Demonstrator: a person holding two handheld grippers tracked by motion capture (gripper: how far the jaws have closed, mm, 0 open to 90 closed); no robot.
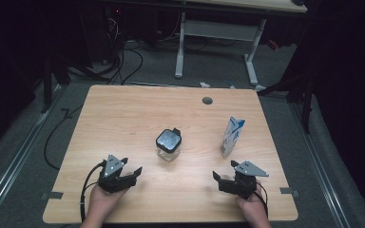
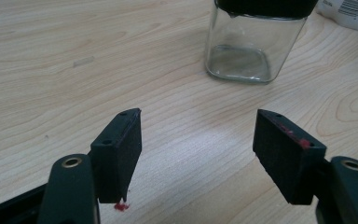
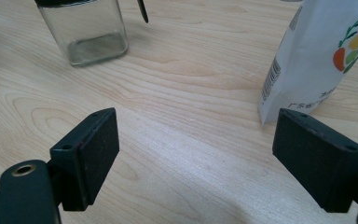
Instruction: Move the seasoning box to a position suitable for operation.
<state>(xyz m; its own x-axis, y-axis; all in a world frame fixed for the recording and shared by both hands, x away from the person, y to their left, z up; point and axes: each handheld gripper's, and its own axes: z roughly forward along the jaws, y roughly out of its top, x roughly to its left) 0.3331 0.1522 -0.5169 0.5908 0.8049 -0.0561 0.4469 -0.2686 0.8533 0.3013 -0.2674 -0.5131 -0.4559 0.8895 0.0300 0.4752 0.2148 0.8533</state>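
A square clear glass jar (image 1: 168, 145) with a black lid stands at the middle of the wooden table (image 1: 123, 118). To its right stands a white and blue carton pouch (image 1: 231, 137), upright. My left gripper (image 1: 133, 172) rests near the front edge, left of the jar, jaws wide apart and empty; the jar (image 2: 251, 42) lies ahead of it. My right gripper (image 1: 223, 176) sits near the front right, open with nothing between its pads; the pouch (image 3: 321, 60) is just beyond its right jaw and the jar (image 3: 86, 30) is farther left.
A round cable hole (image 1: 207, 100) sits near the table's far edge. Beyond the table stands a white desk frame (image 1: 218, 47) with cables on the grey floor. Bare wood lies between the grippers and on the table's left half.
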